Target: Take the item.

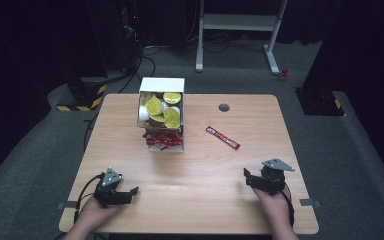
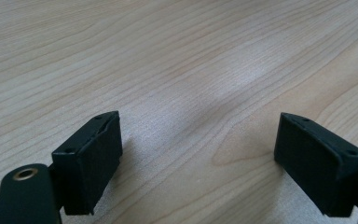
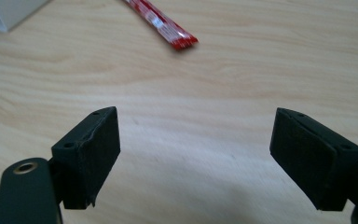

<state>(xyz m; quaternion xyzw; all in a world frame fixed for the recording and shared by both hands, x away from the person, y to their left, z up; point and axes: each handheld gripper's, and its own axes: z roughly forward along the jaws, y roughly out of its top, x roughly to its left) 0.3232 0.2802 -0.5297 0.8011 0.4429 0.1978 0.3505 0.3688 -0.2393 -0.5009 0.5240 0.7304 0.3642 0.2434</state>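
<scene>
Lab / recording studio setup, not a home. Dark room, black curtains all round, grey carpet floor point(image 1: 360, 150). Lone wooden counter point(image 1: 190, 170) lit from above. Cables point(image 1: 145, 55) snake across the floor behind it, hazard-striped base point(image 1: 82, 97) at left, white metal frame point(image 1: 240, 22) at back.

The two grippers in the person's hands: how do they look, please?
Both, the left gripper and the right gripper, are black, each with a grey three-cornered plate on top and a black cable trailing back. Their jaws end in flat black rectangular pads. No sleeves are visible.
</scene>
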